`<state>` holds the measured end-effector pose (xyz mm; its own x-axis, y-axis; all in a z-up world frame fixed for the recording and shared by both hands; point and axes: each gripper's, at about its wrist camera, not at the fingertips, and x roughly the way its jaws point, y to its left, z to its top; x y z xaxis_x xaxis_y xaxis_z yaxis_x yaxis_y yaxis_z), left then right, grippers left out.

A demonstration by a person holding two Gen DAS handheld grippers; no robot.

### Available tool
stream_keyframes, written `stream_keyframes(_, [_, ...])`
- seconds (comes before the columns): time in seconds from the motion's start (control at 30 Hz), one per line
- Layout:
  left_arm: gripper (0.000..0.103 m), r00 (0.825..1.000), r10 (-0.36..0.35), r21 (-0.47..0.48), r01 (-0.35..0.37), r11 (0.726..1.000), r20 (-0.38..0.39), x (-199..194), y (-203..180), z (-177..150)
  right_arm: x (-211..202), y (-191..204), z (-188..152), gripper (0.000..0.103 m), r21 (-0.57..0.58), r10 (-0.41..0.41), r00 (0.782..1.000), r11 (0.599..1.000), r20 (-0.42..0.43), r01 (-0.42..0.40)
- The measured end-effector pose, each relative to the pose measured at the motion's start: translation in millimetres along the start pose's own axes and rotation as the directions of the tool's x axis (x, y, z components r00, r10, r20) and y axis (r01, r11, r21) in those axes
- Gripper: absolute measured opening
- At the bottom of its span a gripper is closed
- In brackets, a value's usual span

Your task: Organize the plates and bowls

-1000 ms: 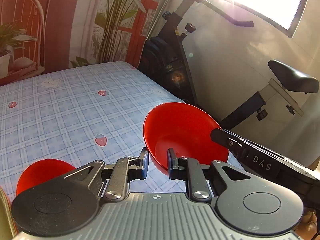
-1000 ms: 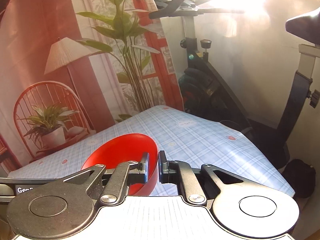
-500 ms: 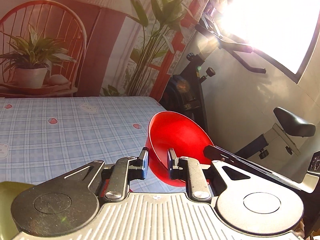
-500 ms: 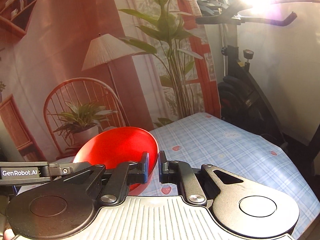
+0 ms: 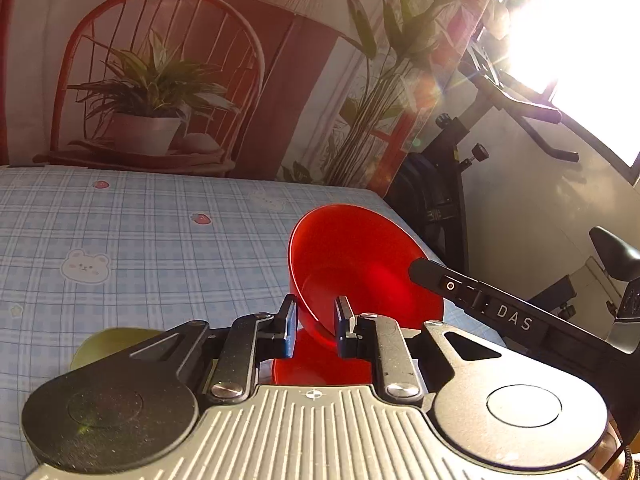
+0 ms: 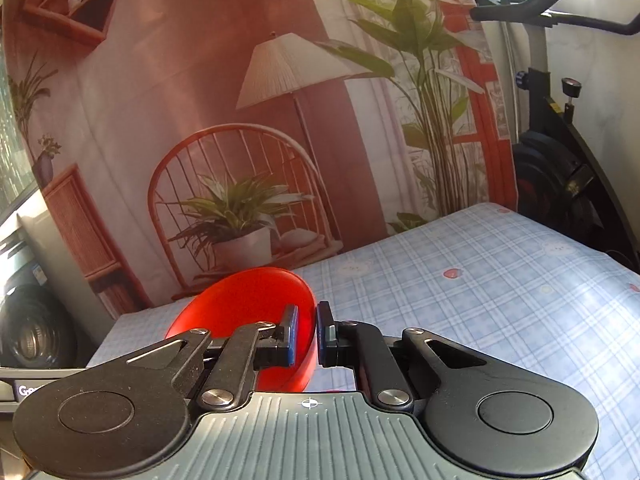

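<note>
Both grippers are pinching the same red bowl by its rim from opposite sides. Left gripper is clamping the near rim, jaws narrowed onto the wall, with the bowl tilting up above the checked tablecloth; its own body is hiding the bowl's underside. Right gripper is squeezing the bowl's right edge, jaws almost together. Directly below, a second red piece is peeking out, mostly covered, and a yellow-green dish is lying half hidden at lower left. Window glare is washing out the upper right.
</note>
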<state>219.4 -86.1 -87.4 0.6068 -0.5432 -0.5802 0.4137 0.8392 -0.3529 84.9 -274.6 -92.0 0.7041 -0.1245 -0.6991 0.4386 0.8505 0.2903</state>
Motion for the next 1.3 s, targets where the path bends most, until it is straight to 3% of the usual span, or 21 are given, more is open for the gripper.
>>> stream_keyframes(0.37, [0.020,0.992,0.007,0.017,-0.005,1.000,-0.123,29.3,7.3,-35.4,10.4,-31.3,-41.1,0.009,0.079,-0.046,0.996,0.996,-0.073,0.051])
stream_keyframes(0.7, [0.019,0.979,0.046,0.052,-0.036,0.998,-0.199,49.6,7.6,-48.3,17.1,-52.3,-68.2,0.011,0.128,-0.032,0.991,0.991,-0.127,0.048])
stream_keyframes(1.1, [0.021,0.978,0.087,0.088,-0.071,0.994,-0.188,48.6,0.0,-50.0,19.1,-53.8,-74.9,0.012,0.120,-0.040,0.990,0.991,-0.133,0.056])
stream_keyframes(1.3, [0.022,0.981,0.092,0.061,-0.083,0.995,-0.172,44.0,2.3,-47.3,18.9,-53.6,-74.5,0.016,0.116,-0.058,0.990,0.991,-0.127,0.073])
